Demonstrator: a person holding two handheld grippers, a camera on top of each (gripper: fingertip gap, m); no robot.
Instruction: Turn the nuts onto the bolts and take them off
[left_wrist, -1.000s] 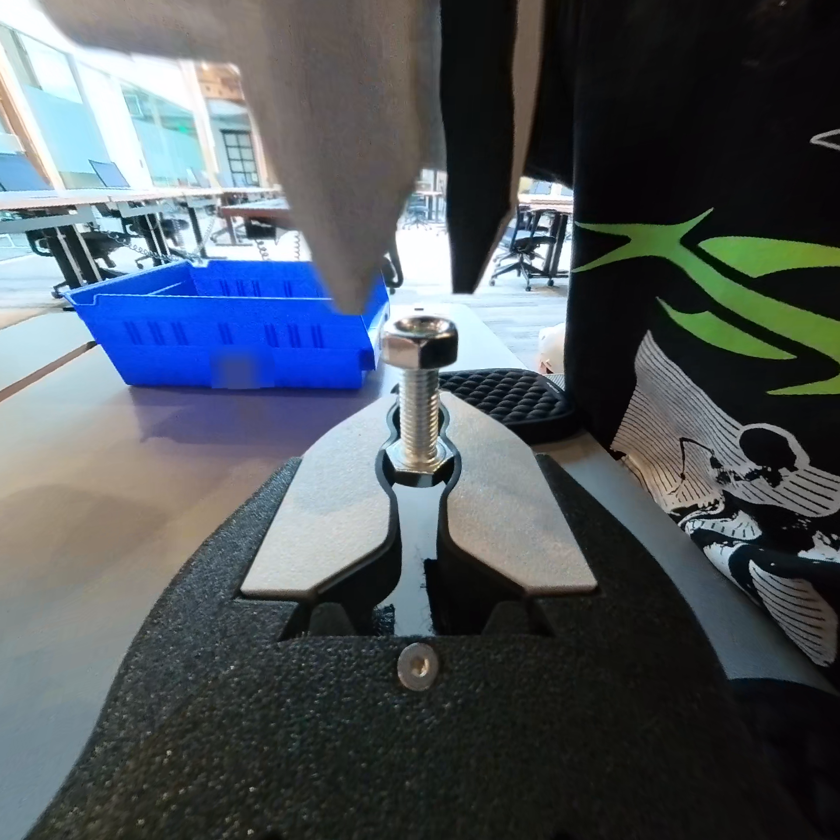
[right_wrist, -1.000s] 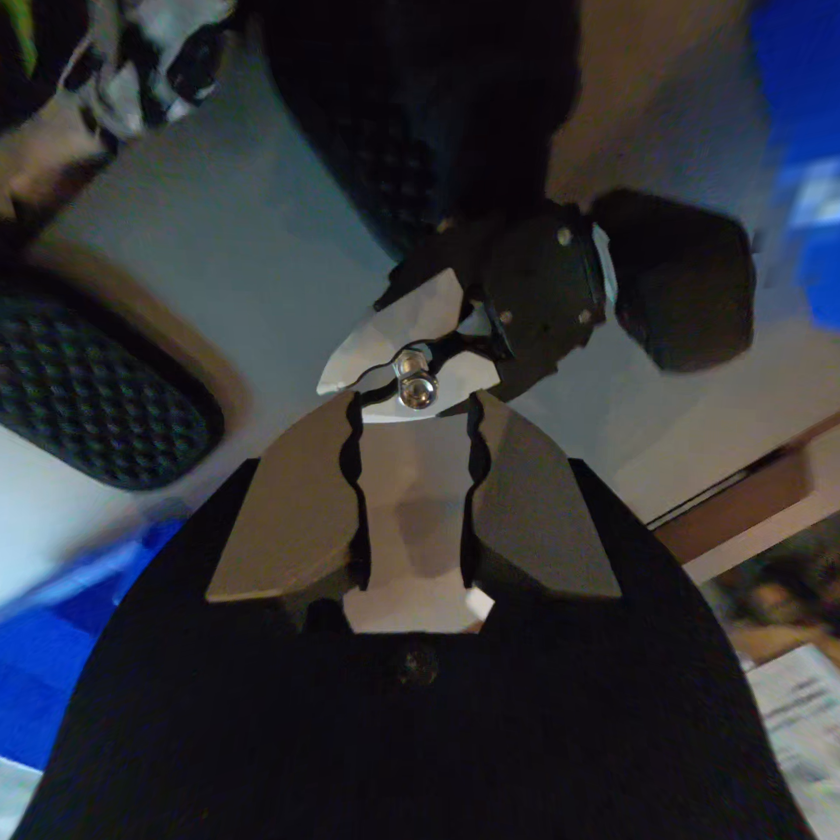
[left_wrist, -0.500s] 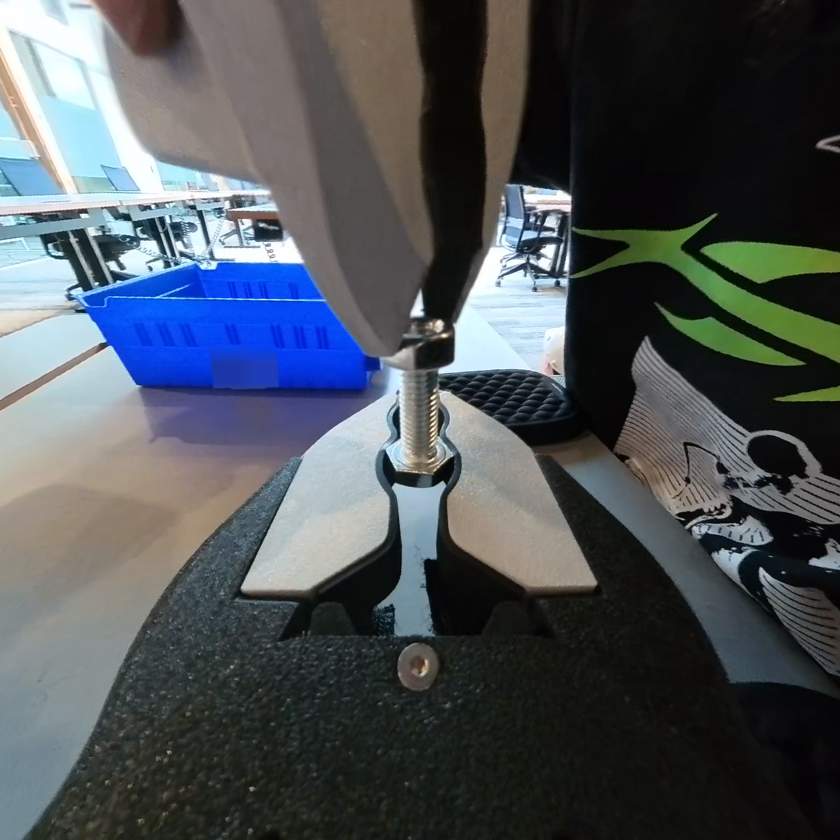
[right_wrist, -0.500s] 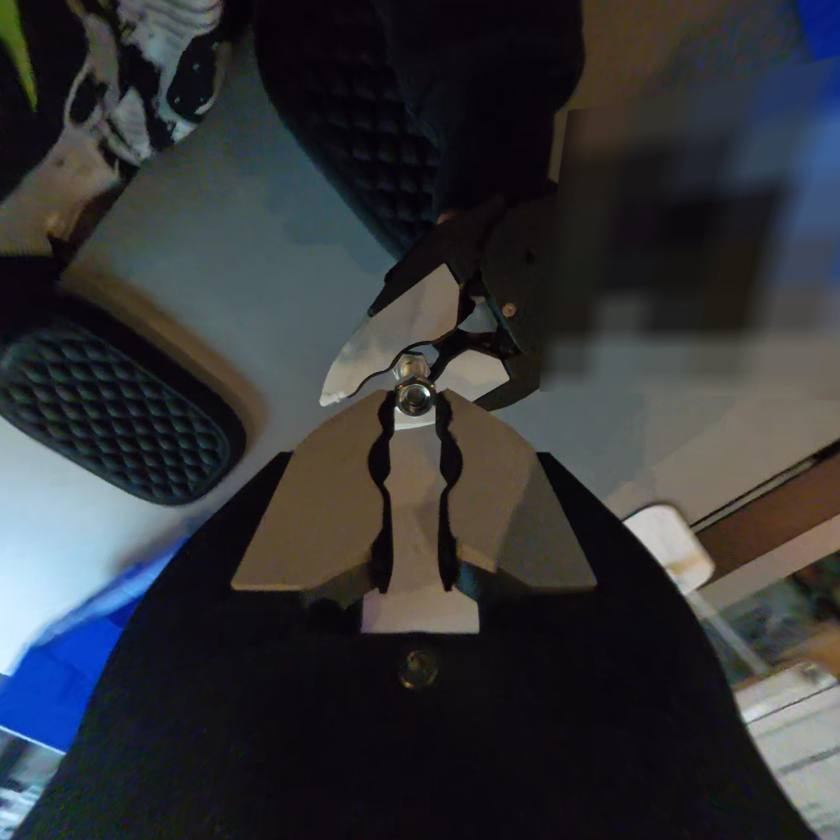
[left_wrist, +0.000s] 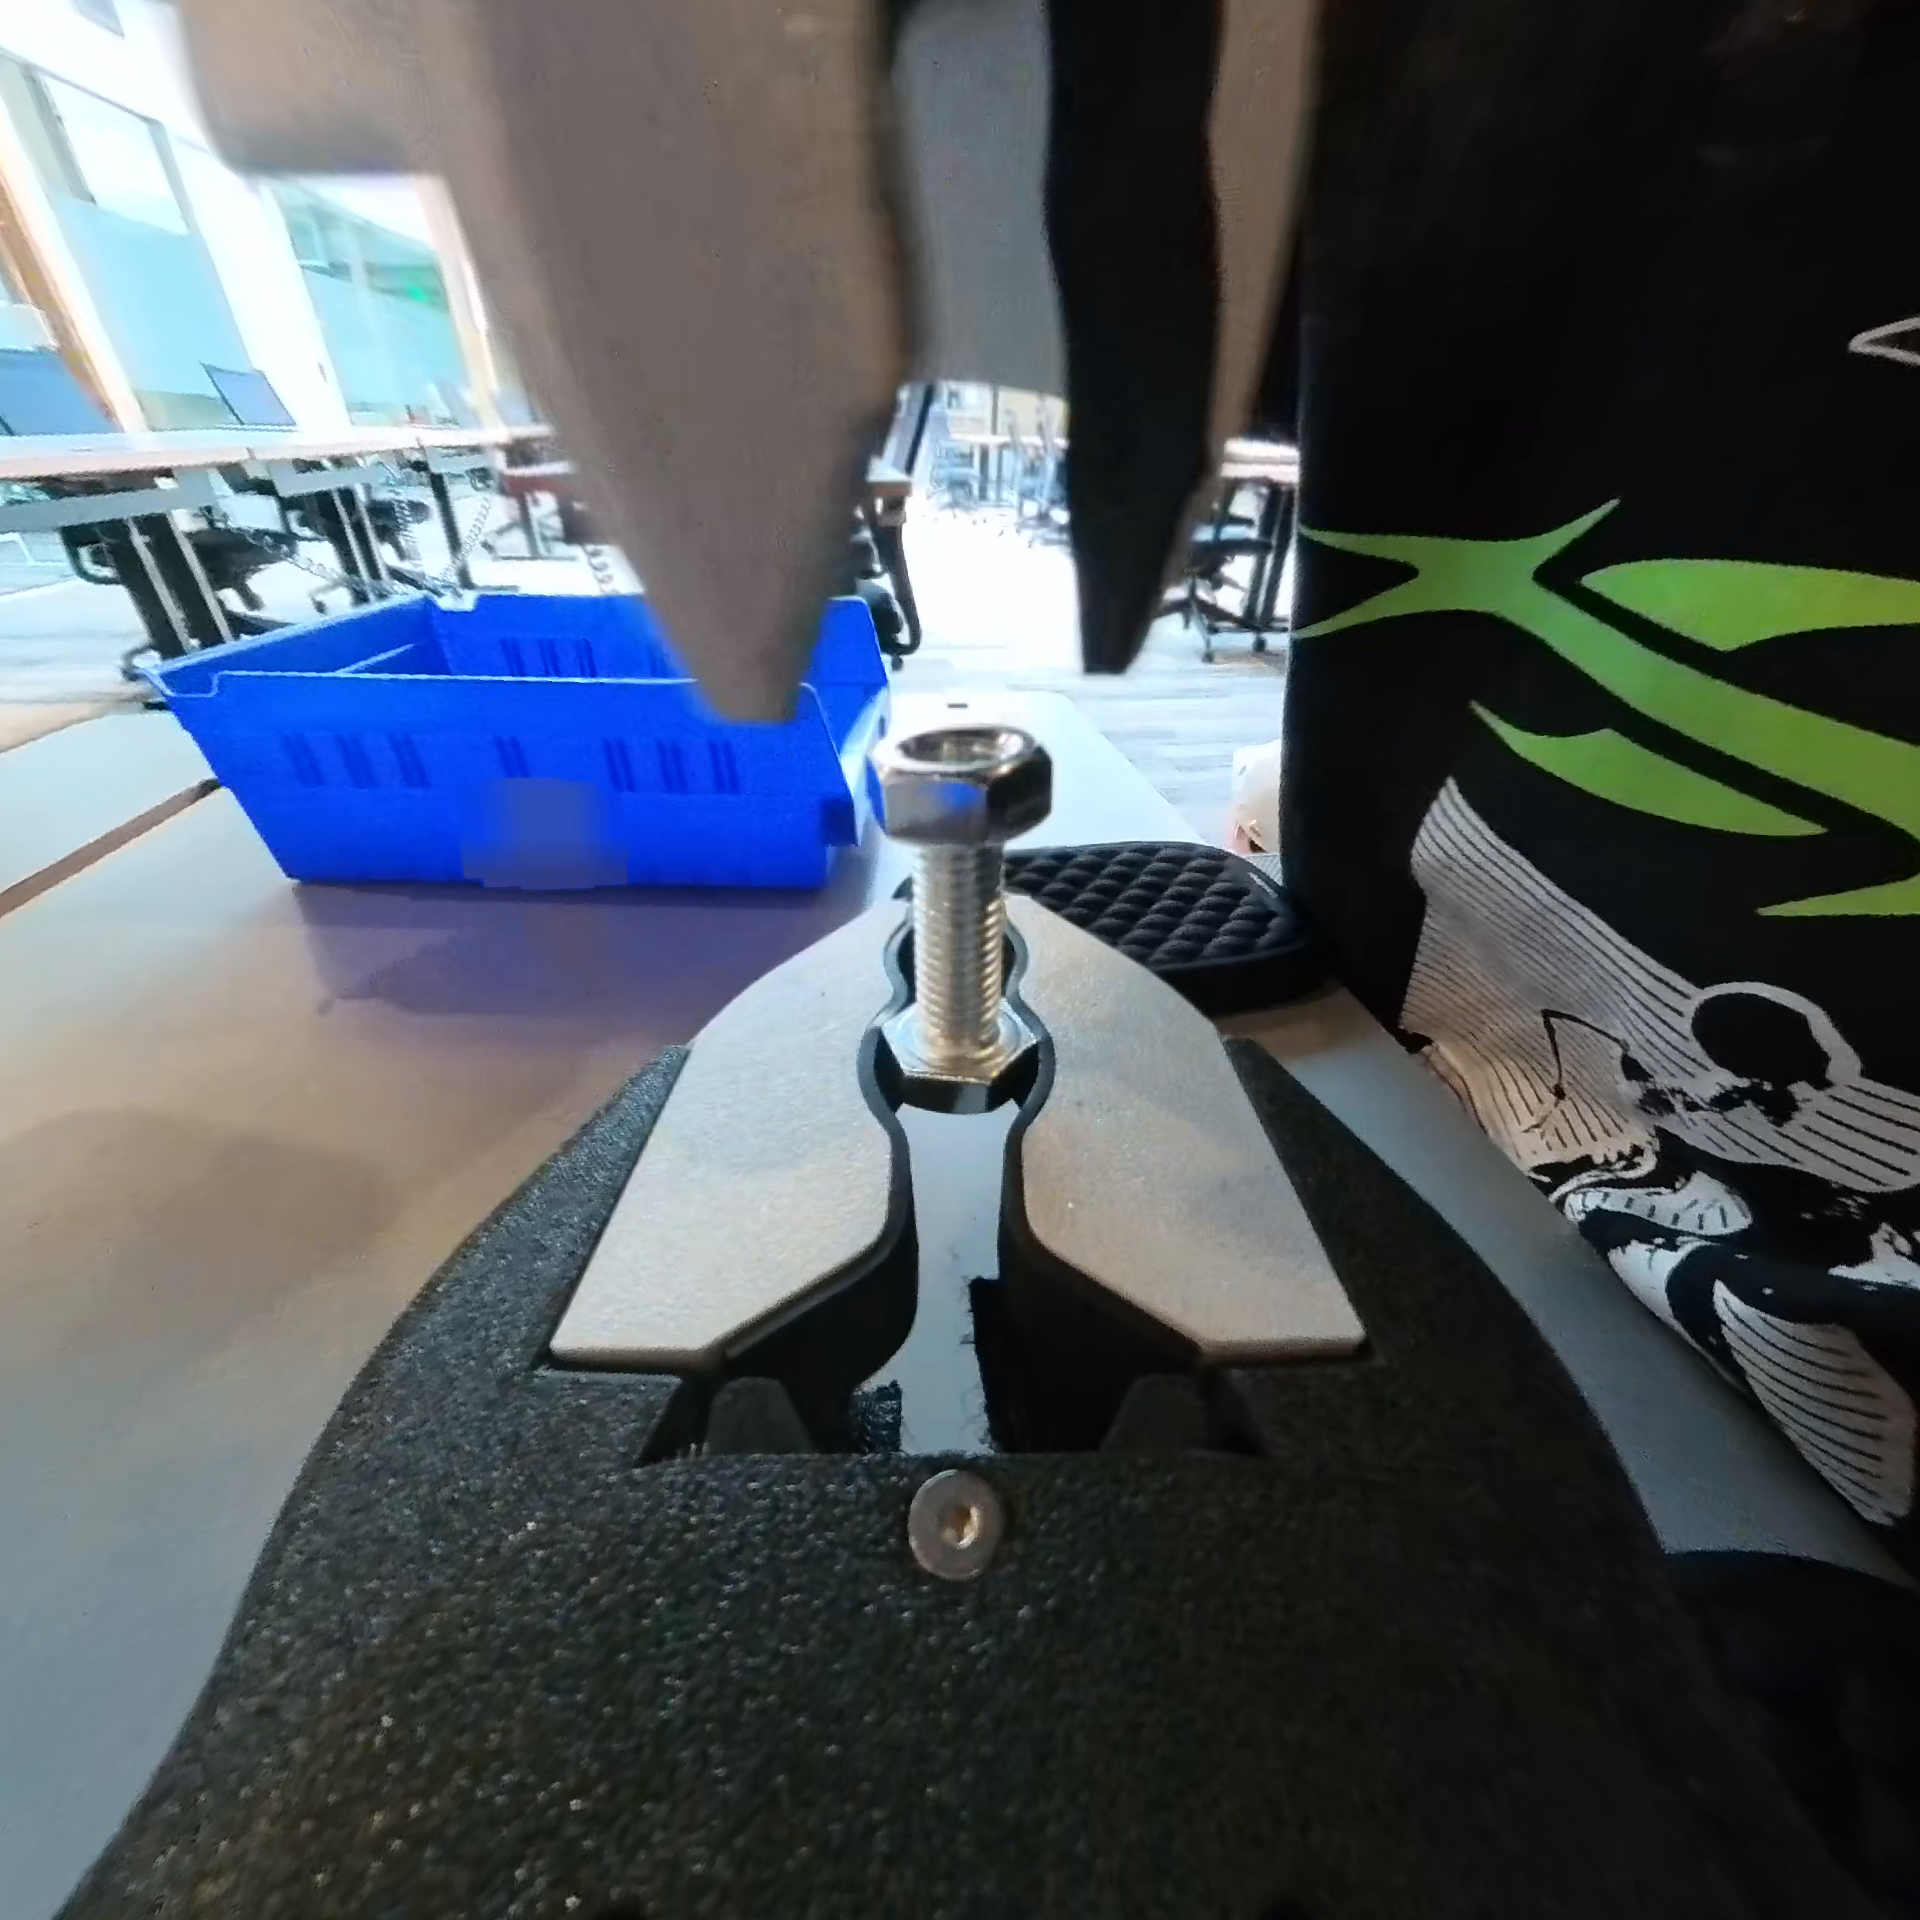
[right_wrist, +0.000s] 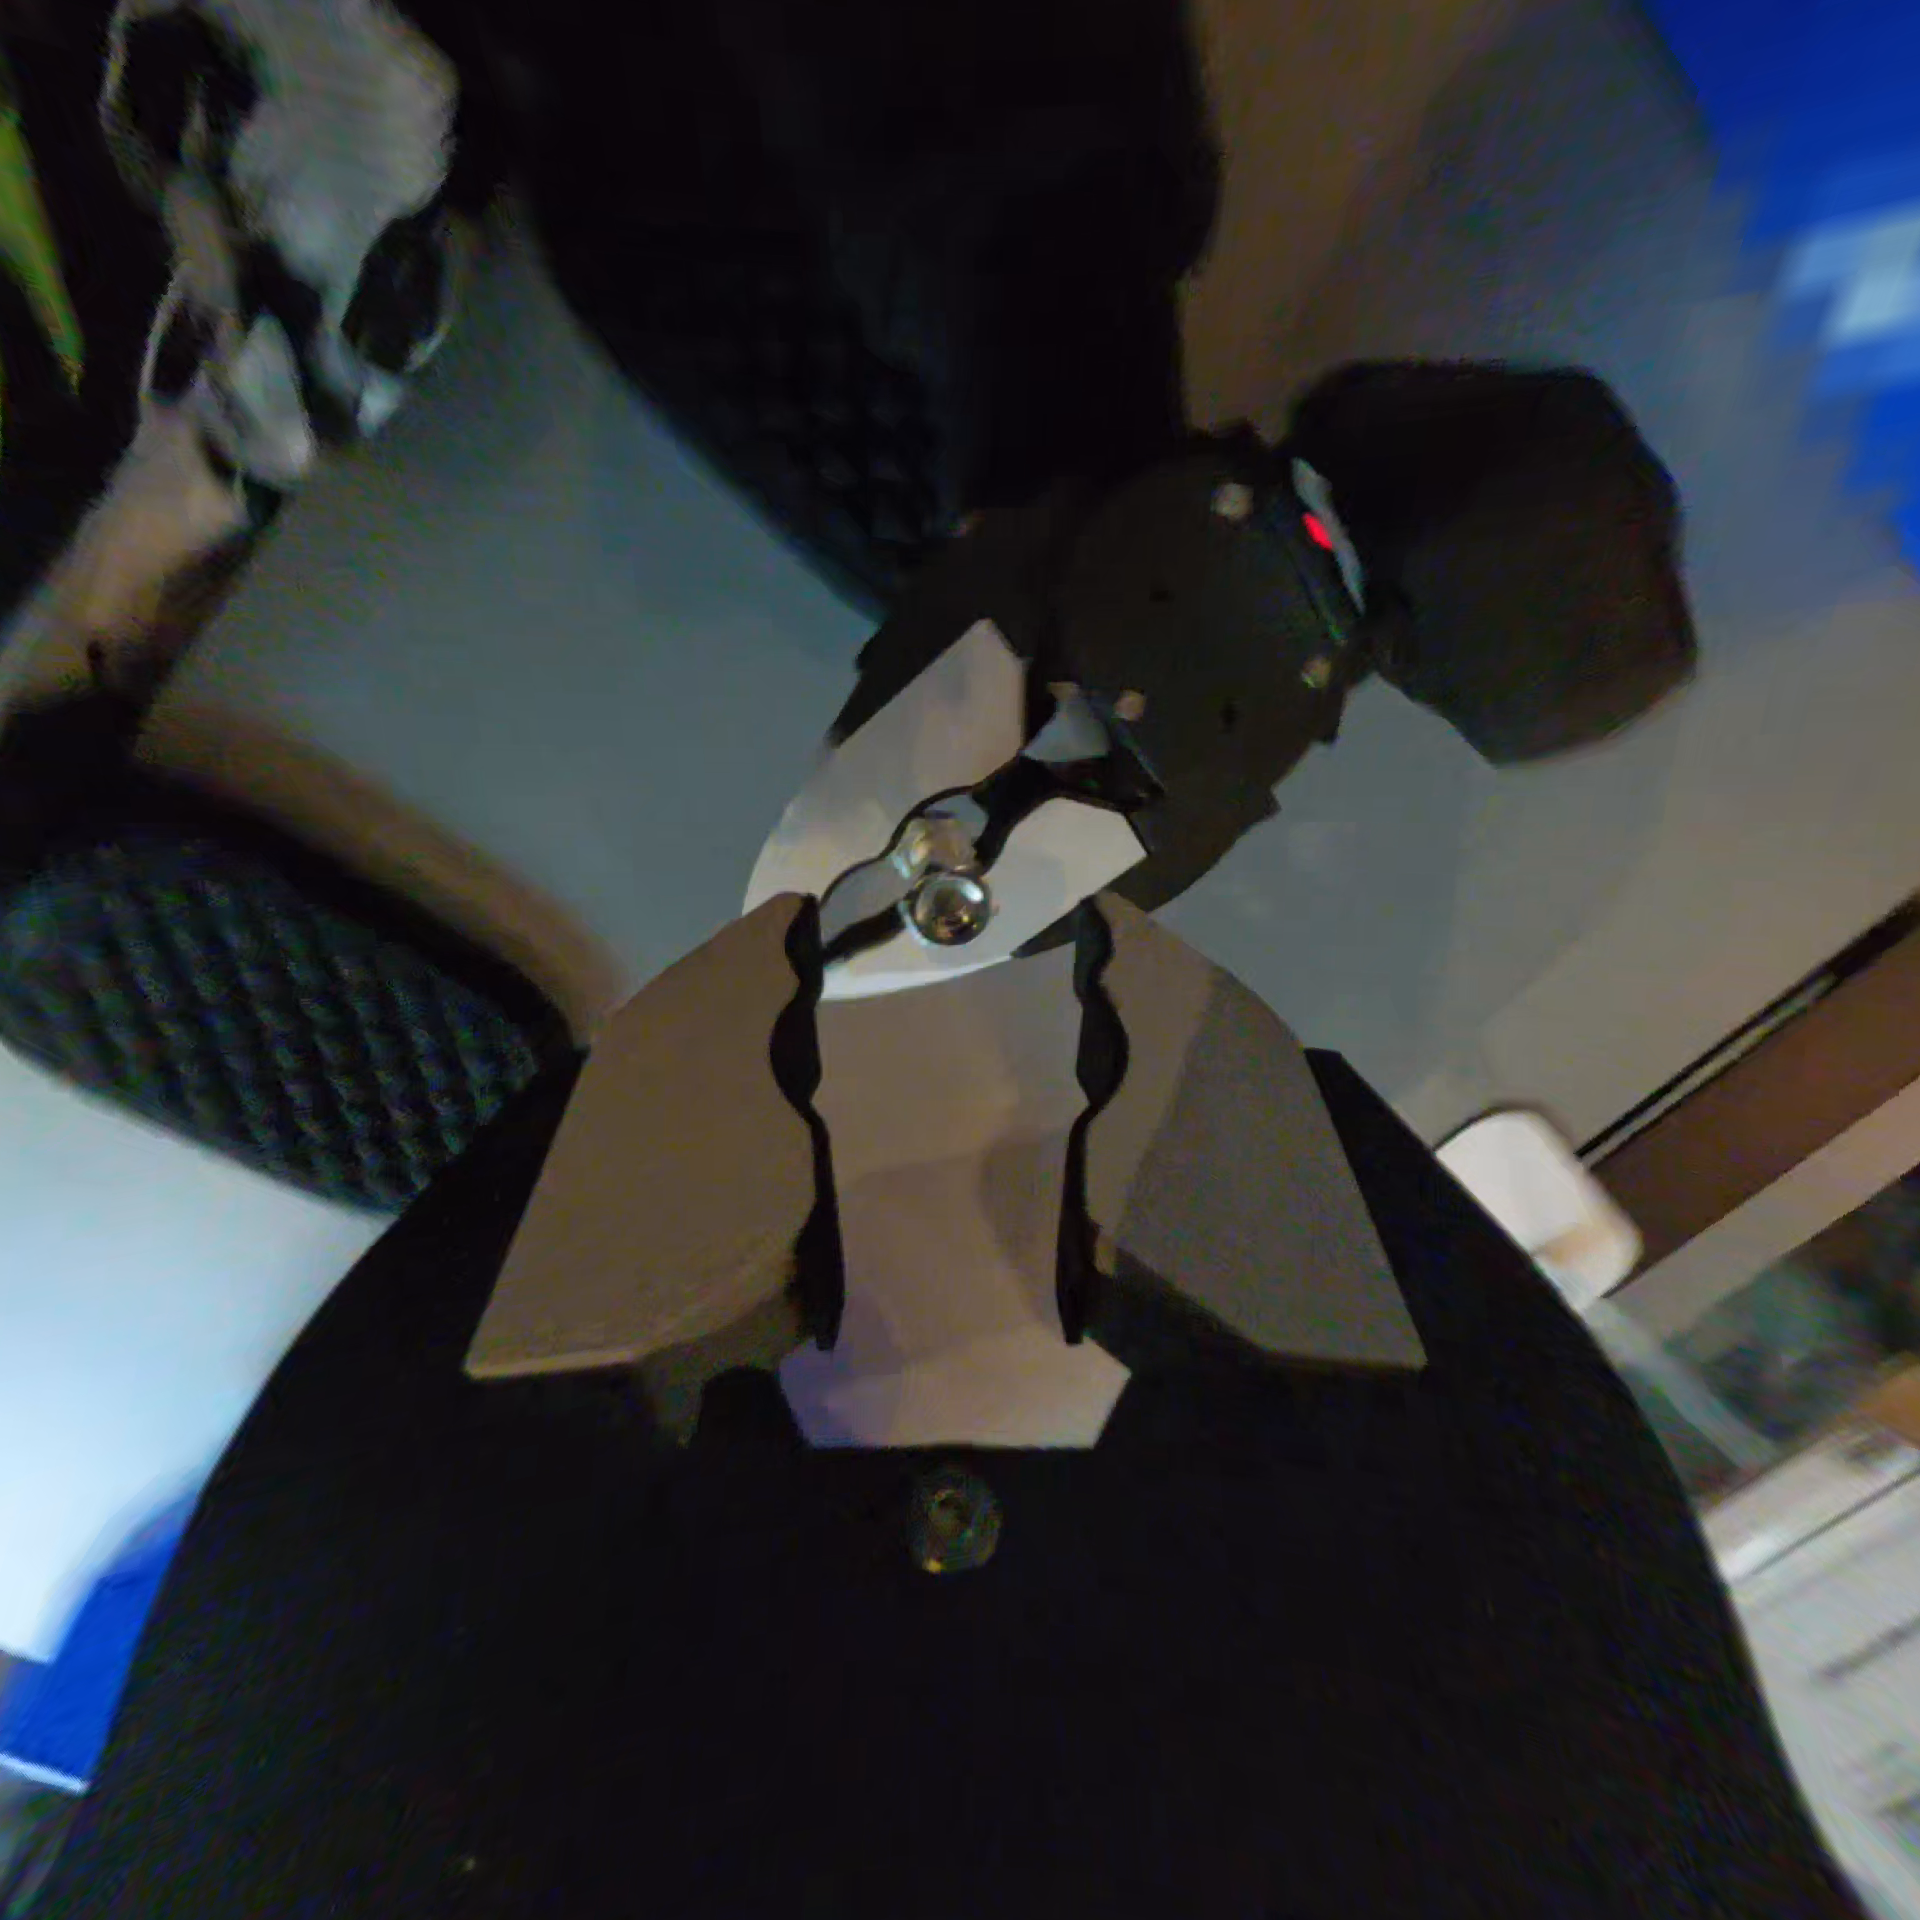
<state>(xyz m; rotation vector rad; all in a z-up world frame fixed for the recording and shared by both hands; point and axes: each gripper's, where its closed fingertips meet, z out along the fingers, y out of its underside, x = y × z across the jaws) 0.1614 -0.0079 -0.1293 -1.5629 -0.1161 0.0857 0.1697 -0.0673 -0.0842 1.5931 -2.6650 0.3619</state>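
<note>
Left tongs (left_wrist: 958, 997) pinching head of upright silver threaded bolt (left_wrist: 954, 966) – head mostly sunk between grey pads | silver hex nut (left_wrist: 962, 792) at bolt's top | right tongs (right_wrist: 951, 925) spread above nut, touching nothing – blurred, upper part cut off | blue plastic bin (left_wrist: 520, 758) behind on grey table (left_wrist: 208, 1091), contents hidden

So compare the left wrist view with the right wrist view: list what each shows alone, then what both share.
Left wrist only: the bolt's threaded shank standing upright, side on, and the blue bin's slotted wall. Right wrist only: the left tool's black body from above, and the right tool open above the nut. Both: the left tool shut on the bolt, nut at its top, and the grey table.
</note>
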